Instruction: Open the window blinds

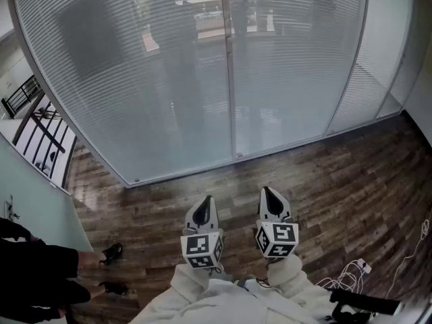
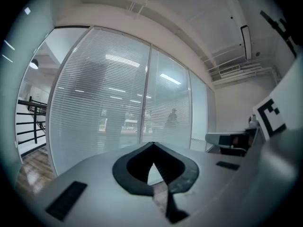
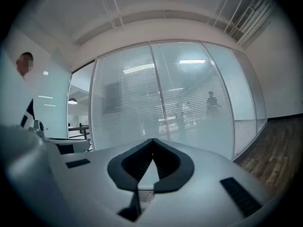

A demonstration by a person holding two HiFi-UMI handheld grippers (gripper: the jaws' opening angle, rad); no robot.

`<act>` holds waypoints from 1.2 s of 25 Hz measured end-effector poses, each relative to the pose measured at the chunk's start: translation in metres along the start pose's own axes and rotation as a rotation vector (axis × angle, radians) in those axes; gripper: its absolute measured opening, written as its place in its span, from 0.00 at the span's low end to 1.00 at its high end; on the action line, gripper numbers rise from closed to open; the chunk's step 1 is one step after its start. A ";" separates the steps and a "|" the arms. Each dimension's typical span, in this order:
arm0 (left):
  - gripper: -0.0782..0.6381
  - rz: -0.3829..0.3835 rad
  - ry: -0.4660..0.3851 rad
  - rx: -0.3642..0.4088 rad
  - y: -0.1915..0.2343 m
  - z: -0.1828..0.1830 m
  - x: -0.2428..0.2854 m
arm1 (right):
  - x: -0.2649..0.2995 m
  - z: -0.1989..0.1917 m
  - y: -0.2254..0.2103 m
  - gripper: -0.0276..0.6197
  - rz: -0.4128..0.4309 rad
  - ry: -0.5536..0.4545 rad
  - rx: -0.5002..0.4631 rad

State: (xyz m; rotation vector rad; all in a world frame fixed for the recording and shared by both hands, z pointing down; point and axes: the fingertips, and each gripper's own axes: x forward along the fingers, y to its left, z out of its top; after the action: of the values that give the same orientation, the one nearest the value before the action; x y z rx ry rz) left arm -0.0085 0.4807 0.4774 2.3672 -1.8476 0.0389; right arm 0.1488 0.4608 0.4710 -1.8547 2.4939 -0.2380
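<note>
White horizontal window blinds (image 1: 169, 79) hang lowered with slats turned shut over a wide glass wall ahead; they also fill the left gripper view (image 2: 104, 108) and the right gripper view (image 3: 161, 98). A vertical frame post (image 1: 229, 73) divides the panes. My left gripper (image 1: 204, 206) and right gripper (image 1: 268, 198) are side by side, held near my body, pointing toward the blinds and well short of them. Both have their jaws together at the tips with nothing between them. No cord or wand of the blinds can be made out.
Dark wood-plank floor (image 1: 337, 187) runs from me to the glass wall. A black railing (image 1: 40, 130) stands at the far left. White cables (image 1: 351, 275) lie on the floor at lower right. A person's dark sleeve (image 1: 34, 275) shows at lower left.
</note>
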 end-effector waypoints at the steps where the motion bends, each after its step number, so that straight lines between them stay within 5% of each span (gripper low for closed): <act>1: 0.11 0.000 -0.002 -0.003 0.003 0.001 0.008 | 0.008 0.000 -0.003 0.06 -0.002 0.001 0.002; 12: 0.11 -0.038 -0.016 -0.011 0.057 0.010 0.164 | 0.167 -0.002 -0.038 0.06 -0.041 -0.001 0.015; 20: 0.11 -0.073 -0.063 0.025 0.140 0.078 0.336 | 0.364 0.066 -0.038 0.06 -0.036 -0.085 0.004; 30: 0.11 -0.088 -0.079 0.005 0.196 0.125 0.491 | 0.526 0.105 -0.071 0.06 -0.068 -0.094 -0.001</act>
State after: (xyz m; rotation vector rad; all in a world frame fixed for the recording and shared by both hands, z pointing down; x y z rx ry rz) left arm -0.0851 -0.0542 0.4235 2.4844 -1.7764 -0.0592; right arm 0.0741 -0.0716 0.4144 -1.9056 2.3735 -0.1472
